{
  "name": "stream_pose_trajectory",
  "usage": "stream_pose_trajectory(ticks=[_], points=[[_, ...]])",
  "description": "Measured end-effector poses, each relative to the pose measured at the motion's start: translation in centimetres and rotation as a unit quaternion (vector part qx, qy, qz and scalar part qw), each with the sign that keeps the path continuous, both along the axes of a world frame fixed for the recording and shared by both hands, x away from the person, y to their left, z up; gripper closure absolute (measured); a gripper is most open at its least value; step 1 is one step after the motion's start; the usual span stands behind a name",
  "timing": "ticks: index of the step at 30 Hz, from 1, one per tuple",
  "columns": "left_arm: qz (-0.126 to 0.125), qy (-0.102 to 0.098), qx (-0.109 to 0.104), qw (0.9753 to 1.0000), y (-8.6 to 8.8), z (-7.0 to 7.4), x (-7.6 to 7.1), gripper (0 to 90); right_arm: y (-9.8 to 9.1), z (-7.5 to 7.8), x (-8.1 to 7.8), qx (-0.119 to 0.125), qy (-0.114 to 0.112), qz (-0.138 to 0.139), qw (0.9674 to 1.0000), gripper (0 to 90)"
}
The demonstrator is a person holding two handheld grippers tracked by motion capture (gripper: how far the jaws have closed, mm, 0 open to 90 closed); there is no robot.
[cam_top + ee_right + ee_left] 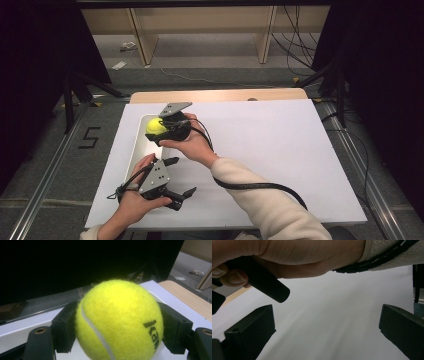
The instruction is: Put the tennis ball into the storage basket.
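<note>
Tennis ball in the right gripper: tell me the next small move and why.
Probably lower the right gripper a little toward the white tray and then open it. The tennis ball is clamped between both jaws and sits above the tray's far end, seemingly not resting on it. The left gripper is open with nothing between its jaws, beside the tray's near end, so it seems out of the way.

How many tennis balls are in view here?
1. The tennis ball is clamped between the jaws of the right gripper, held over the white tray at the table's left. Another could be hidden behind the hand.
</note>
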State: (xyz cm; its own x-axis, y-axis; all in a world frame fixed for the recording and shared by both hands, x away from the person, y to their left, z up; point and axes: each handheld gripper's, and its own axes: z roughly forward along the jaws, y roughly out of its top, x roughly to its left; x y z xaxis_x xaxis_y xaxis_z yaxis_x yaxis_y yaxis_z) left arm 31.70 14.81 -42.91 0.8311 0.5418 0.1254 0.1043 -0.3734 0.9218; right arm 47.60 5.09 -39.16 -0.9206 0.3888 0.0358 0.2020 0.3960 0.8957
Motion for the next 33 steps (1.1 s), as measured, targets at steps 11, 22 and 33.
stream_pose_trajectory(ticks=[11, 22, 33], points=[[0.0, -0.001, 0.001, 1.0, 0.0, 0.0, 0.0, 0.0, 0.6, -0.1, 0.3, -0.007, 0.003, 0.004, 1.0, 26.7], [-0.001, -0.002, 0.004, 1.0, 0.0, 0.0, 0.0, 0.0, 1.1, -0.3, 0.5, -0.01, 0.005, 0.01, 0.9999, 26.7], [-0.002, 0.0, 0.005, 1.0, 0.0, 0.0, 0.0, 0.0, 1.7, -0.5, 0.5, -0.019, 0.009, 0.02, 0.9996, 26.6]])
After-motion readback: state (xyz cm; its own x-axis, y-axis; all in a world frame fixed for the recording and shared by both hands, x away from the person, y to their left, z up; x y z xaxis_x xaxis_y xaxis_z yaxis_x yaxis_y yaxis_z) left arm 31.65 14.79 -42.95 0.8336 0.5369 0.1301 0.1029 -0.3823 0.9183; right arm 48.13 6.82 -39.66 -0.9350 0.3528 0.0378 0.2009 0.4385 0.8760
